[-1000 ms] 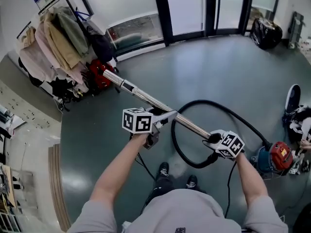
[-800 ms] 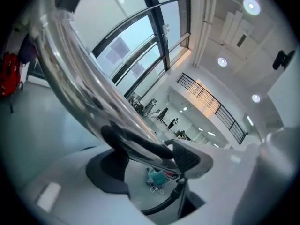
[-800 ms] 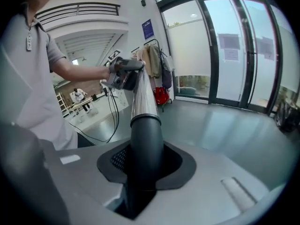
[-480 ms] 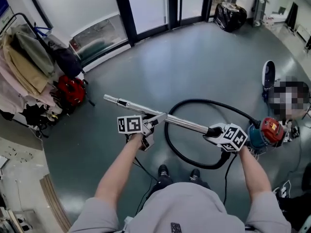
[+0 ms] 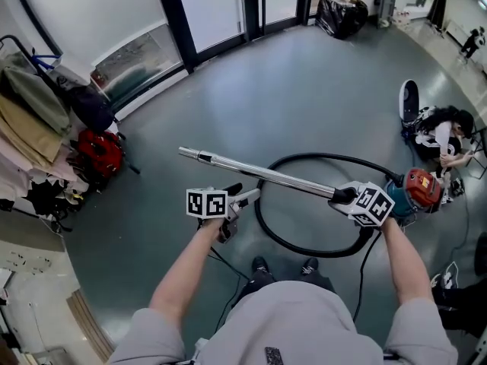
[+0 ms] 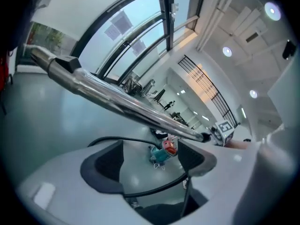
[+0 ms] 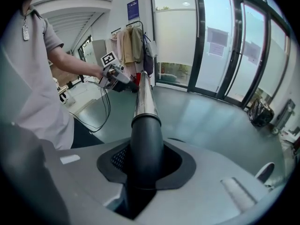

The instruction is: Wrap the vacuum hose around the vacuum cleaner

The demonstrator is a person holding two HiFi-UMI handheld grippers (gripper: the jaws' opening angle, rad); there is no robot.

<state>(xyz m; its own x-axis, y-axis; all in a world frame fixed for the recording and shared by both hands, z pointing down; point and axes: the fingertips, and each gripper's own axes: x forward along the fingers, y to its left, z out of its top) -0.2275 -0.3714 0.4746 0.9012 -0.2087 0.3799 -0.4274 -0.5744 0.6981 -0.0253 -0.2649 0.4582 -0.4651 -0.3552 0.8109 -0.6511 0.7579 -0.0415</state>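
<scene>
Head view shows the task at an early stage, as I judge it. The vacuum cleaner (image 5: 415,190), red and teal, stands on the floor (image 5: 304,90) just beside the right claw (image 5: 342,198). The black hose (image 5: 319,254) lies in one wide, loose loop on the floor in front of the person's feet. One end of it reaches the cleaner, and no turn of it goes around the cleaner body.

The right claw is clenched on the black handle tube (image 7: 146,139), which joins the metal tube (image 5: 259,173). The metal tube is lifted off the floor and points away to the left. In the left gripper view, the left claw (image 6: 150,165) is released and grasps nothing. The metal tube passes above it without touching, and the cleaner shows far off between the jaws.

So only the lifting of the tube end is done. I think the whole winding of the hose around the cleaner is left to do.
</scene>
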